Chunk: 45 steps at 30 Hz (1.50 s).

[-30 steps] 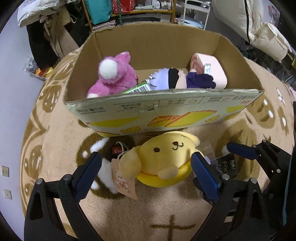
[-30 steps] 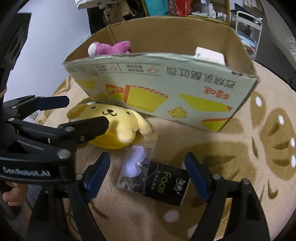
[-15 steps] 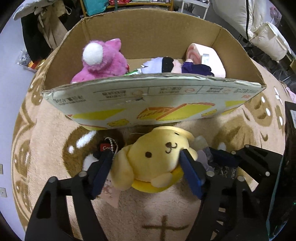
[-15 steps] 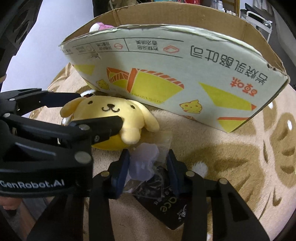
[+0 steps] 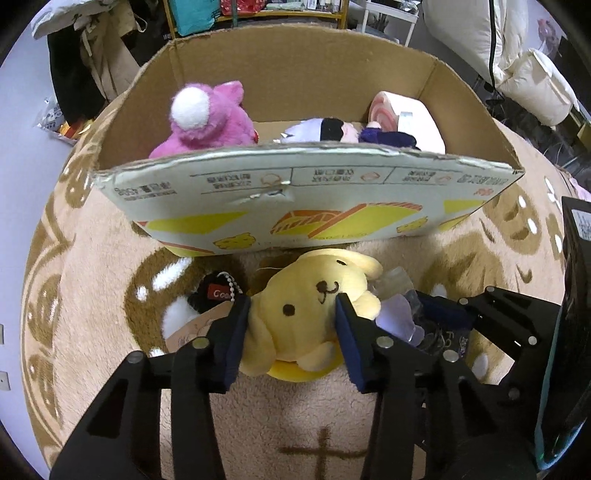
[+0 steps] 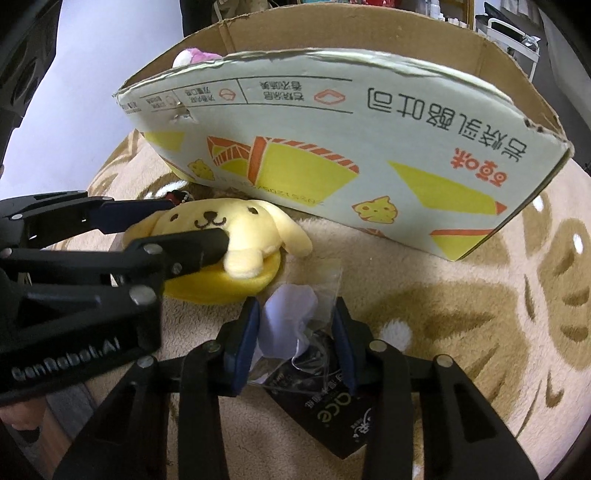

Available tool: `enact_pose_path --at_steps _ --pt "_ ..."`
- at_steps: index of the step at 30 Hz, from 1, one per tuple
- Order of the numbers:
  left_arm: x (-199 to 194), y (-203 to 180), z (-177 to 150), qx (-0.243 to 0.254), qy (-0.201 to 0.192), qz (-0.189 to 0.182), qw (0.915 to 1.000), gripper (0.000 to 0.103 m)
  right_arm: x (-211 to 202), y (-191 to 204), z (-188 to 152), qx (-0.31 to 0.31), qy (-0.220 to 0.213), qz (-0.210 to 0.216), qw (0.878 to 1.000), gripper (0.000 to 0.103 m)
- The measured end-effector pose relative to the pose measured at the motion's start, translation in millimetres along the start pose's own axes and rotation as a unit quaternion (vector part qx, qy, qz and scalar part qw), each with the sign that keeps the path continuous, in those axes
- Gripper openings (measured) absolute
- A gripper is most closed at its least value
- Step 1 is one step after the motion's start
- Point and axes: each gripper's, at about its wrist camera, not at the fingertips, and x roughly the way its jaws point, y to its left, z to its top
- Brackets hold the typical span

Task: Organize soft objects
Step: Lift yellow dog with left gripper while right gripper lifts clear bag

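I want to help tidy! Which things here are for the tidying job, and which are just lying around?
For the job: yellow puppy plush, bagged lilac toy, cardboard box, pink plush, doll.
Lying about: black packet, rug, shelf, cushions.

1. Cardboard box (image 5: 306, 199) stands on the rug (image 5: 92, 295), at the far side of both views.
2. In the box: bear plush (image 5: 207, 118) at left, doll (image 5: 332, 131) in the middle, roll-shaped plush (image 5: 410, 118) at right.
3. Dog plush (image 5: 306, 314) lies on the rug just before the box's near wall.
4. Clear packet (image 6: 295, 325) lies just right of the dog plush, on a printed card (image 6: 332, 417).
5. Small tagged toy (image 5: 210, 295) lies left of the dog plush.
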Motion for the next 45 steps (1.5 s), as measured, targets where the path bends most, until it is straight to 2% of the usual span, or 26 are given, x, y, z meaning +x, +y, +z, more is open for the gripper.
enact_pose_path --at_steps 10,16,21,25,29,40,45 --pt "-15.2 28.1 -1.5 -0.025 -0.001 -0.002 0.9997 0.044 -16.9 -21.3 0.9 0.047 -0.024 -0.007 0.999 0.040" --pt "-32.0 35.6 -8.6 -0.032 -0.025 0.003 0.9992 0.043 -27.7 -23.4 2.4 0.050 -0.044 0.001 0.998 0.038" --pt "-45.4 38.5 -12.0 -0.043 -0.051 0.031 0.9973 0.044 -43.2 -27.5 0.6 0.052 -0.063 0.007 0.997 0.038" --pt "-60.8 39.6 -15.1 -0.046 -0.081 0.050 0.9944 0.044 -60.7 -32.8 -1.4 0.058 -0.083 0.013 0.995 0.038" --pt "-71.0 39.4 -15.3 -0.051 -0.101 0.054 0.9921 0.044 -78.3 -36.5 -4.8 0.063 -0.105 0.015 0.992 0.038" --pt "-91.4 44.9 -21.2 -0.073 -0.138 0.065 0.9857 0.044 -100.1 -36.3 -5.9 0.098 -0.156 0.011 0.983 0.038" --pt "-105.5 47.8 -24.4 -0.080 -0.168 0.089 0.9786 0.044 -114.2 -34.7 -8.0 0.097 -0.183 0.013 0.978 0.038"
